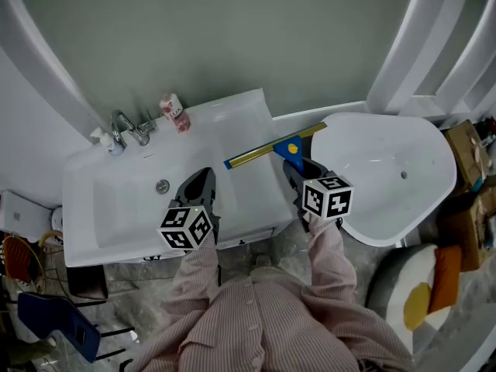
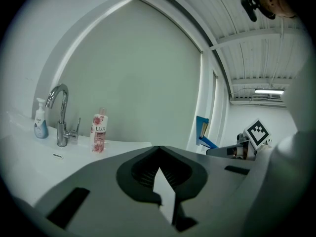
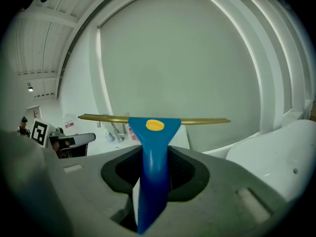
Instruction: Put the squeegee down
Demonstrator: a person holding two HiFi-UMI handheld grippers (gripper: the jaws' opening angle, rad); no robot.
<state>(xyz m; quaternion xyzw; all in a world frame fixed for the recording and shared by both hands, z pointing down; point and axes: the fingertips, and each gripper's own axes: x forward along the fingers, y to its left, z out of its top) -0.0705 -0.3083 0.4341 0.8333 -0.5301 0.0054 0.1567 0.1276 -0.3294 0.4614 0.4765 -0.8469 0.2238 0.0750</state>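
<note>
While the right gripper (image 1: pixel 299 169) clamped the blue-handled, brass-bladed squeegee (image 1: pixel 288 152) over the white washbasin's (image 1: pixel 232 122) edge, the left gripper (image 1: pixel 200 183) — jaws together — held nothing.

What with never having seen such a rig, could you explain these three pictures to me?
A person holds a hand-held gripper in each hand; the marker cubes belong to them. One picture looks down from a head camera; the others look along each hand-held gripper's jaws. Below are a white washbasin counter with a chrome tap and pink bottle, and a white bathtub. The right hand-held gripper clamps a blue-handled squeegee with a gold blade. The left hand-held gripper is empty, jaws together.
</note>
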